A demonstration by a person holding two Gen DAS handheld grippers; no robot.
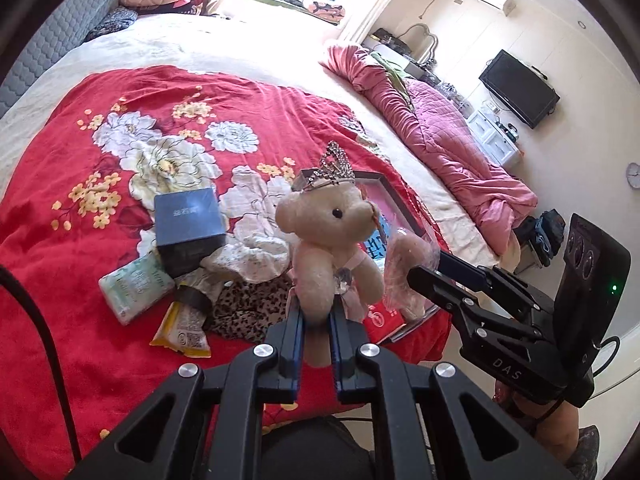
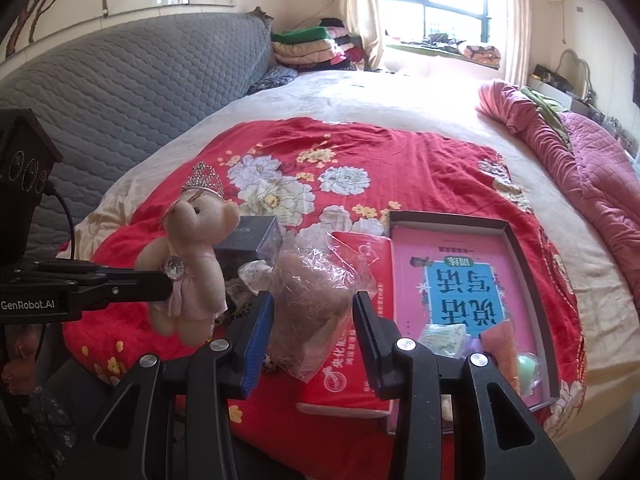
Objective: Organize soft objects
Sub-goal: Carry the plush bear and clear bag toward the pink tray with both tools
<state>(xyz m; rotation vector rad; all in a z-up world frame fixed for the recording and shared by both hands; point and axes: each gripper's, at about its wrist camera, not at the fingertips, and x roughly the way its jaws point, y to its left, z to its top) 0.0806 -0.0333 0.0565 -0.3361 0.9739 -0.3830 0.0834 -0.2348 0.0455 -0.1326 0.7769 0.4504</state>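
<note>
Left claw (image 1: 316,320): both black fingers are pressed together on one leg of the teddy bear (image 1: 328,248), so the bear hangs up off the bed.
Right claw (image 2: 314,336): its fingers sit part way apart and squeeze a bagged plush toy (image 2: 316,300) between them.
Teddy bear: small, cream, fluffy. It wears a shiny crown (image 1: 332,168) and a pink dress with a round gem on the chest. It is up in the air over the red flower blanket (image 1: 100,184).
How the bear handles: it looks very light and squishy. Its leg squashes flat in the grip. The bear may swing or twist about. The crown looks hard and thin, so it could bend or fall off.
Best place to hold the bear: the fat tummy or a leg, never the crown or the gem.
Bagged plush toy: brown and soft, inside a clear crinkly bag. The bag looks slippery, so it could slide out. A firm squeeze on the thick middle seems best.
Bed under them: a dark blue box (image 1: 188,224), a tissue pack (image 1: 134,288), a yellow snack packet (image 1: 182,328), a leopard-spot cloth (image 1: 244,308), a red book (image 2: 352,320) and a tray (image 2: 520,248) with a pink book (image 2: 452,276) in it.
Where the soft toys go: I cannot tell yet.
</note>
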